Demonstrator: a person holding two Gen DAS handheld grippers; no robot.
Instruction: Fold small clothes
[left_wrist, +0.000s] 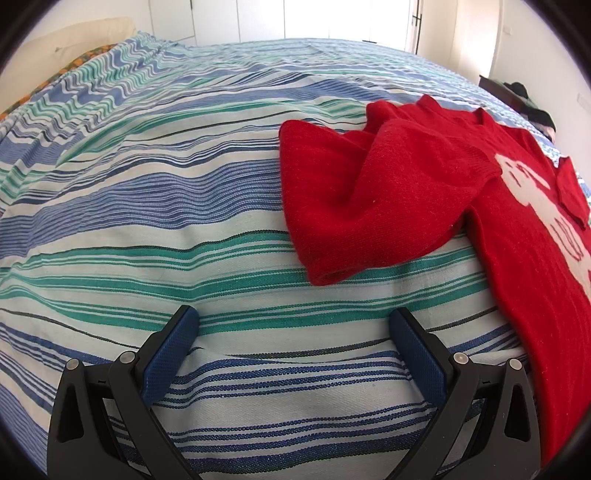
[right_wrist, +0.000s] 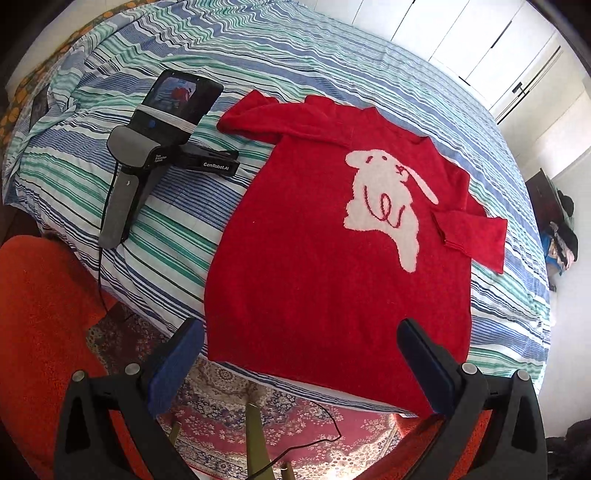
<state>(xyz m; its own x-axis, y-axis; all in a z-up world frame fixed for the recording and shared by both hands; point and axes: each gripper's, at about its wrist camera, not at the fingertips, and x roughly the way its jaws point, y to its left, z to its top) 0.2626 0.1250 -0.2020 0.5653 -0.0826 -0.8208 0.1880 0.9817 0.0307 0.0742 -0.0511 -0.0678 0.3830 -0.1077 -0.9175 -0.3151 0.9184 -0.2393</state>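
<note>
**Right wrist view: red sweater laid flat, both grippers empty**

Right wrist camera looks down on the red sweater (right_wrist: 306, 251), spread face-up on the striped bedspread (right_wrist: 258, 48), its hem overhanging the bed edge. Soft, light knit, it should drape and bunch rather than hold a crease; the sleeve cuff (right_wrist: 476, 236) or hem corners look like the best places to pinch. The right gripper (right_wrist: 299, 354) hovers above the hem, jaws wide. The left gripper (left_wrist: 293, 345) lies on the bedspread beside the left sleeve (left_wrist: 354, 199), likewise spread with nothing between its 2 fingers.
</note>
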